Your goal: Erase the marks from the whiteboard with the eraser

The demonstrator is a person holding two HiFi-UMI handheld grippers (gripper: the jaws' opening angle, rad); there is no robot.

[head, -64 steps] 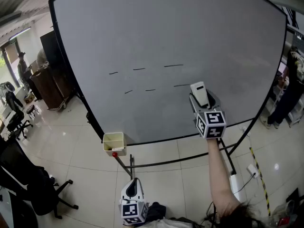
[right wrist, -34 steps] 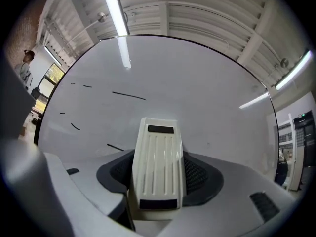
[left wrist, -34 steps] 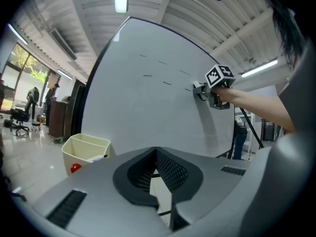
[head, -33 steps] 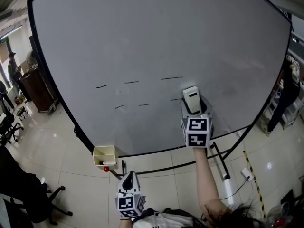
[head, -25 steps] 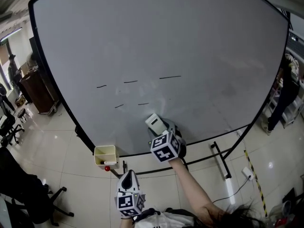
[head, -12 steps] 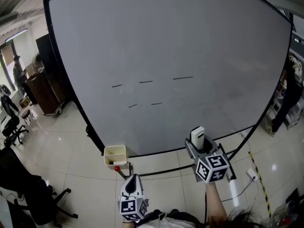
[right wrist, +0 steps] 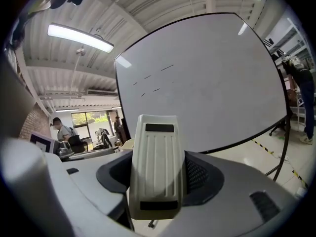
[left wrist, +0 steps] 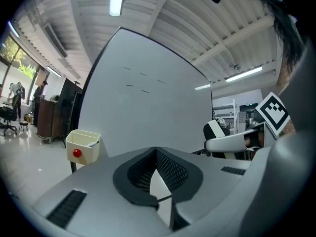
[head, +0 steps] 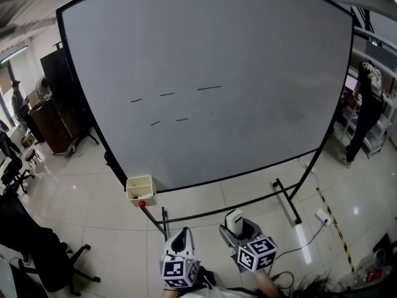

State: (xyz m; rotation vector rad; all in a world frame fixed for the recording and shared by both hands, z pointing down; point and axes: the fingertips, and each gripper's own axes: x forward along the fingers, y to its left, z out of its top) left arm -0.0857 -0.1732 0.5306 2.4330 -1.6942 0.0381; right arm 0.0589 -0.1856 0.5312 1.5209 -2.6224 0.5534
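The whiteboard (head: 248,61) stands ahead on a black frame, with several short black dash marks (head: 175,95) left of its middle. My right gripper (head: 239,227) is low, near my body and well clear of the board, shut on the white eraser (head: 234,219). The eraser (right wrist: 157,167) stands upright between the jaws in the right gripper view, with the whiteboard (right wrist: 212,83) beyond it. My left gripper (head: 180,243) hangs beside it at the bottom, shut with nothing in it; its jaws meet in the left gripper view (left wrist: 157,174).
A small cream box (head: 140,188) with a marker and a red ball hangs at the board's lower left corner. The stand's feet (head: 285,200) spread over the tiled floor. A black office chair (head: 31,241) stands at left, a person (head: 366,113) at the far right.
My right gripper wiped the lower right dash off the board, then dropped down and back toward my body with the eraser. The left gripper stayed low.
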